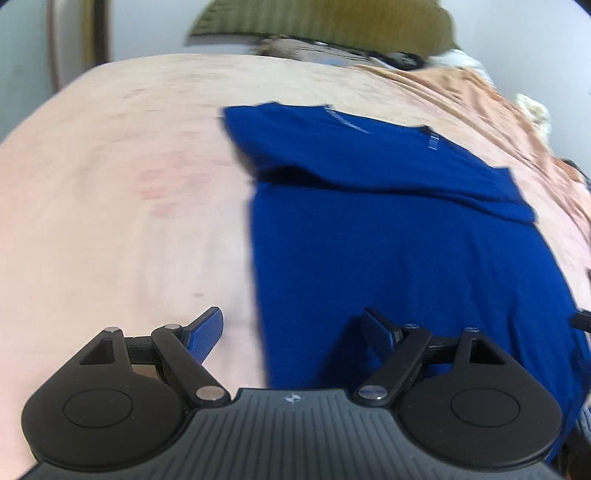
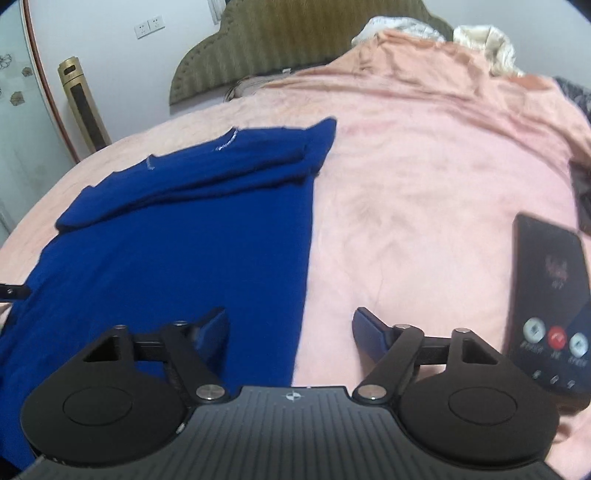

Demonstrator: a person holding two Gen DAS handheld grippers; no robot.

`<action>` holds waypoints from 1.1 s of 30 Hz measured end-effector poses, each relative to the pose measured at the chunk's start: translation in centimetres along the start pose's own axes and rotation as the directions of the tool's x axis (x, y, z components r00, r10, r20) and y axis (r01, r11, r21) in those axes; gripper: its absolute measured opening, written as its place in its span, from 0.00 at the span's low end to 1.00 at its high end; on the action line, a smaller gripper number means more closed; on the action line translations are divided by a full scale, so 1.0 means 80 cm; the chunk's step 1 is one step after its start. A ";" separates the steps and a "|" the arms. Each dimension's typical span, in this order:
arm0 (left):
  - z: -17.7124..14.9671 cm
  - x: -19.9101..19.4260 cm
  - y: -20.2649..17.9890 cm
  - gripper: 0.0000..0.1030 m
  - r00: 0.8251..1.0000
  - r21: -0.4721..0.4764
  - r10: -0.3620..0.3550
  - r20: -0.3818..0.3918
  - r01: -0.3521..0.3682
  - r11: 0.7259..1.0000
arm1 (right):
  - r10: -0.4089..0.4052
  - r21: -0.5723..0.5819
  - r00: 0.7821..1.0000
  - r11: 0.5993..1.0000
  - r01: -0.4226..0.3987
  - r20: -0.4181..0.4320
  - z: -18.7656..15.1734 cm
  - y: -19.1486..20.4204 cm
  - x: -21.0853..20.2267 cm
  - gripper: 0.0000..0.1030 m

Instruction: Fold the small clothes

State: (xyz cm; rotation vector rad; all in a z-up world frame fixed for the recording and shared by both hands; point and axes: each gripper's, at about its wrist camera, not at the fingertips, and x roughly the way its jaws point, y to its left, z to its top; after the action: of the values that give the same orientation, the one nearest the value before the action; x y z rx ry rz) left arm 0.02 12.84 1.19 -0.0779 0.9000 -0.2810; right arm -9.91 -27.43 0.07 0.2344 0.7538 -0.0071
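Left wrist view
Left tool (image 1: 291,325): fingers spread wide, holding nothing; it hangs low over the near part of the bed.
Fingers: the left one is over bare blanket, the right one (image 1: 378,328) over the shirt's near end.
Shirt (image 1: 406,251): blue, lying flat on the pink blanket (image 1: 122,221), right of centre; its far end is folded across in a thick band, with a pale neck label showing.
Shirt edge: the long left side runs straight toward the tool.
Far end: an olive headboard (image 1: 321,18); the picture is blurred there.

Right wrist view
Right tool (image 2: 290,328): fingers wide apart, nothing between them.
Fingers: the left one (image 2: 214,328) is over blue cloth, the right one over blanket.
Shirt: left of centre, its straight right side passing between the fingers.
Phone (image 2: 550,310): lying on the blanket at the right, screen lit with round call buttons, well apart from the shirt.
Background: headboard, wall sockets (image 2: 149,25), a gold tower fan (image 2: 83,107).
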 end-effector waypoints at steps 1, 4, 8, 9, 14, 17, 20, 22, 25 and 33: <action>0.000 0.002 -0.006 0.79 1.000 0.007 -0.019 -0.001 0.019 1.000 | 0.006 -0.015 1.000 1.000 -0.006 0.000 -0.002 0.003 0.000 0.68; -0.001 0.007 -0.027 0.44 0.999 0.066 -0.034 0.009 0.033 0.997 | 0.033 -0.063 0.999 0.997 -0.034 -0.013 -0.004 0.018 0.004 0.47; 0.007 0.005 -0.035 0.07 0.998 0.057 -0.066 0.011 0.065 0.996 | 0.061 -0.030 0.998 0.998 -0.061 -0.007 0.003 0.020 0.006 0.06; 0.011 -0.002 -0.039 0.07 0.997 0.074 -0.066 0.033 0.063 0.995 | 0.064 -0.023 0.998 0.998 -0.064 0.005 0.007 0.019 0.004 0.06; 0.054 -0.038 -0.041 0.07 0.980 0.101 -0.090 0.175 0.073 0.992 | 0.115 0.008 0.989 0.993 -0.117 0.096 0.046 0.016 -0.017 0.05; 0.090 -0.026 -0.036 0.07 0.975 0.091 -0.031 0.222 0.011 0.996 | 0.094 -0.027 0.984 0.996 -0.091 0.151 0.083 0.021 -0.014 0.05; 0.115 0.009 -0.034 0.08 0.971 0.099 0.036 0.237 -0.061 0.993 | 0.035 -0.063 0.983 0.998 -0.024 0.179 0.118 0.022 0.015 0.05; 0.125 0.040 -0.032 0.11 0.976 0.118 0.054 0.211 -0.081 0.990 | -0.002 -0.076 0.985 0.997 0.015 0.173 0.136 0.020 0.046 0.06; 0.127 0.066 -0.029 0.14 0.981 0.085 0.136 0.140 -0.149 0.985 | -0.078 -0.067 0.988 0.994 0.087 0.130 0.145 0.014 0.088 0.20; 0.058 0.003 -0.025 0.80 0.970 0.057 0.161 0.180 -0.174 0.983 | -0.072 -0.035 0.988 0.996 0.078 0.137 0.091 0.011 0.037 0.41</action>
State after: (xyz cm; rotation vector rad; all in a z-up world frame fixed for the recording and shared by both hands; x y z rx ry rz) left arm 3.35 10.62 4.23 0.0408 0.7164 -0.1462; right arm -2.75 -27.88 3.41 0.1652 0.6265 -0.0786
